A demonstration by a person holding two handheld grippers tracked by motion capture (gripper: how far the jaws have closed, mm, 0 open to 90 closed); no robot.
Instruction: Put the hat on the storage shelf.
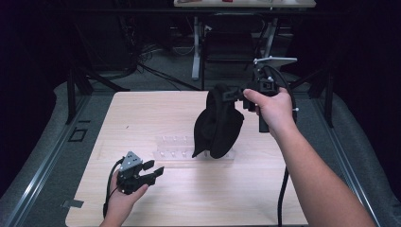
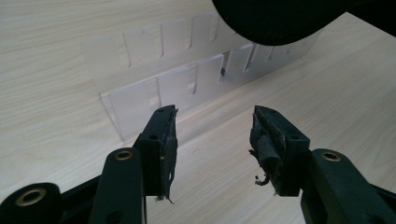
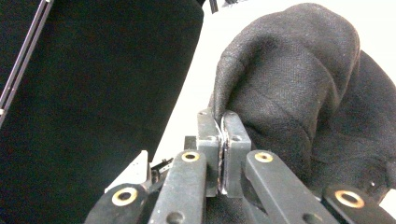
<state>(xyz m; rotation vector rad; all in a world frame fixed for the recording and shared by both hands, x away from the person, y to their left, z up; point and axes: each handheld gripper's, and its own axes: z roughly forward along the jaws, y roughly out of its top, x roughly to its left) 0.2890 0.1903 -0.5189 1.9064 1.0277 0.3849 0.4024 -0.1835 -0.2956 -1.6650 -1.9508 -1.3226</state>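
Note:
A black cloth cap hangs above the middle of the wooden table, held by its upper edge. My right gripper is shut on that edge, the fabric pinched between the two closed jaws. A clear plastic rack with slotted walls lies on the table under and left of the cap. My left gripper hovers low near the table's front left, open with nothing between its fingers. In the left gripper view the rack stands just beyond the jaws and the cap's lower part hangs over its far end.
Beyond the table's far edge stand a desk's legs, cables and dark stands on the floor. A cable trails down from the right gripper past the forearm. Metal rails run along the floor to the left.

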